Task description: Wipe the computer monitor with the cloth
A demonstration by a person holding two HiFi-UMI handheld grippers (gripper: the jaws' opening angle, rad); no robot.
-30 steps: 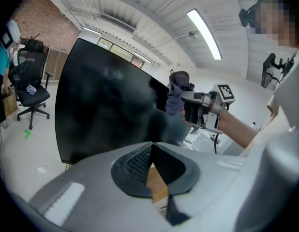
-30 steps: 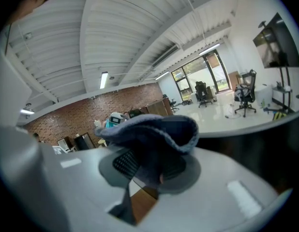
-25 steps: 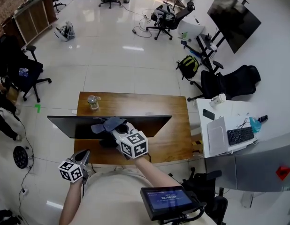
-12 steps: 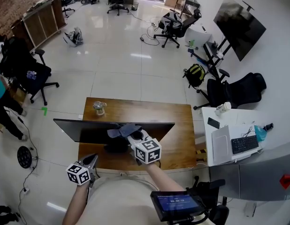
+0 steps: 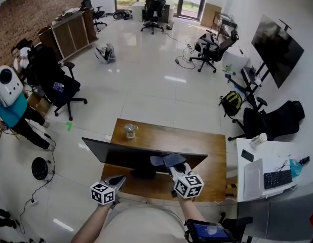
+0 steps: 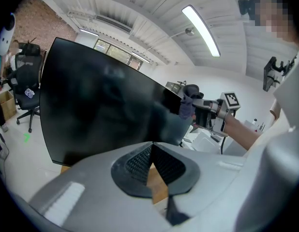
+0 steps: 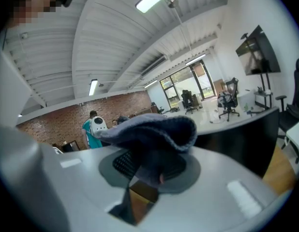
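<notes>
Wiping is judged barely begun: the cloth (image 5: 165,160) is clamped in the fingers of the right gripper (image 5: 170,164) at the top edge of the monitor (image 5: 121,155). The left gripper (image 5: 118,180) is held clenched, empty, nearby.

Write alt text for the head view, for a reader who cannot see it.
From above, the right gripper holds a grey-blue cloth at the top edge of a dark monitor on a wooden desk. The left gripper hangs shut and empty before the desk; a glass jar stands behind the monitor.
</notes>
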